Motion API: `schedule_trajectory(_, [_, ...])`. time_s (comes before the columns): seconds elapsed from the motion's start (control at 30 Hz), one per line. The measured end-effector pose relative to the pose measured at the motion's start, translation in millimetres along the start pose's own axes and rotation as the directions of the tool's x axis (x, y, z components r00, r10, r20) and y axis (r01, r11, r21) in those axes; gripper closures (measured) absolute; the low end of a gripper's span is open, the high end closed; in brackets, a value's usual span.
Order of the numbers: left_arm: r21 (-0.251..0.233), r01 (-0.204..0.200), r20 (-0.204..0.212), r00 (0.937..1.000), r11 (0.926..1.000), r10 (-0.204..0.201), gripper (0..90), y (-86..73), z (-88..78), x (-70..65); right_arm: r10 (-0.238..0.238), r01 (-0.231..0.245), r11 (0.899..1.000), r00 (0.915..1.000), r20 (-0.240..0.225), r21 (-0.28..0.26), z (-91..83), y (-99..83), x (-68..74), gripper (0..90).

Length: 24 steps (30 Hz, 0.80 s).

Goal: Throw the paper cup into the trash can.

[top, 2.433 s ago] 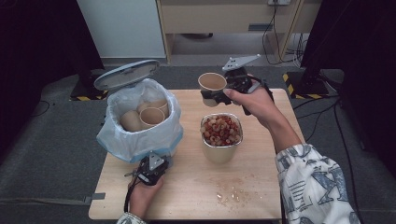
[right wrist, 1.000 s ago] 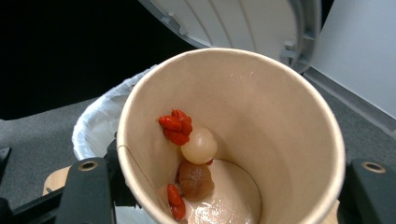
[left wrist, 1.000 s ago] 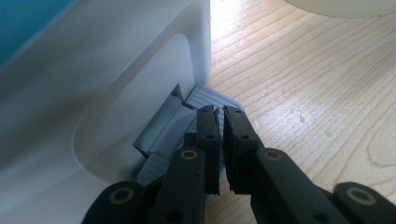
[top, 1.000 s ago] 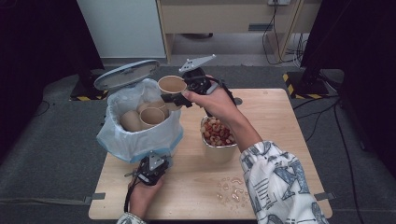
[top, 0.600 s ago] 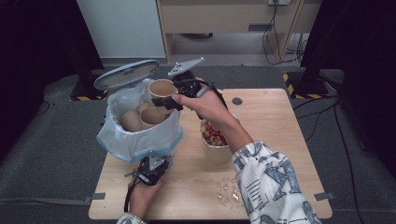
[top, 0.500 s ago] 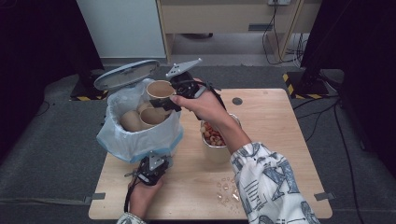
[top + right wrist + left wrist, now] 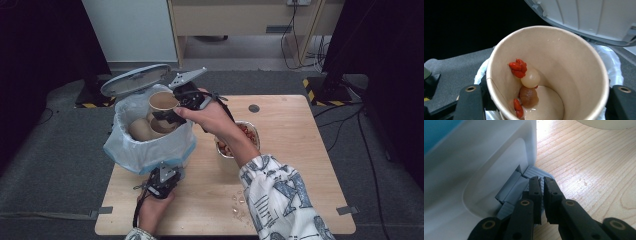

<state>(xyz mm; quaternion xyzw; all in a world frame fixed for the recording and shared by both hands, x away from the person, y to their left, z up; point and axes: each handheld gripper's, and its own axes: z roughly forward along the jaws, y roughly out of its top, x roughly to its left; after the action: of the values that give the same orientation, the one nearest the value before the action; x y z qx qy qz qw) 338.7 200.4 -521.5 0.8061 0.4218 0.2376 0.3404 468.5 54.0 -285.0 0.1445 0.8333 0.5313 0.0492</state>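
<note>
Light wooden counter (image 7: pixel 300 150) stands on grey carpet floor (image 7: pixel 60 165). Far side: a white panel (image 7: pixel 130 30) at left, a wooden cabinet (image 7: pixel 240 17) at centre with black cables (image 7: pixel 292 30) hanging beside it. Yellow-black hazard tape (image 7: pixel 317 92) on the floor at far right. Both sides dark.

1. We see a brown paper cup (image 7: pixel 163 101), held tilted above the open top of the bin (image 7: pixel 150 150).
2. Inside the cup, in the right gripper view, a few red berries (image 7: pixel 518 67), a pale round fruit (image 7: pixel 530 78) and a brownish one (image 7: pixel 529 96) cling to the wall and bottom, with what looks like a little liquid.
3. The bin is white, lined with a pale blue bag (image 7: pixel 125 150), lid (image 7: pixel 135 79) raised, standing at the table's left edge; two more paper cups (image 7: pixel 145 127) lie inside.
</note>
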Motion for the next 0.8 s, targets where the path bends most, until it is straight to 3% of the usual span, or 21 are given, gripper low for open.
schedule_trajectory(0.47, [-0.001, 0.001, 0.001, 1.0, 1.0, -0.001, 84.2, 0.0, 0.0, 0.2, -0.017, 0.017, 1.0, 0.9997, -0.016, 0.025, 15.9, -6.3, 4.2, 30.5])
schedule_trajectory(0.57, [-0.001, 0.001, 0.001, 1.0, 1.0, -0.001, 84.3, 0.0, 0.0, 0.2, -0.024, 0.025, 0.999, 0.9994, -0.024, 0.026, 18.2, -8.5, 5.8, 25.2])
schedule_trajectory(0.63, [-0.001, 0.001, 0.001, 1.0, 1.0, -0.001, 84.3, 0.0, 0.0, 0.2, -0.021, 0.022, 0.999, 0.9995, -0.023, 0.023, 19.0, -8.6, 7.3, 16.2])
schedule_trajectory(0.8, [0.0, 0.0, 0.001, 1.0, 1.0, 0.0, 84.2, 0.0, 0.0, 0.1, -0.023, 0.023, 1.0, 0.9996, -0.019, 0.014, 16.9, -7.7, 7.8, 14.2])
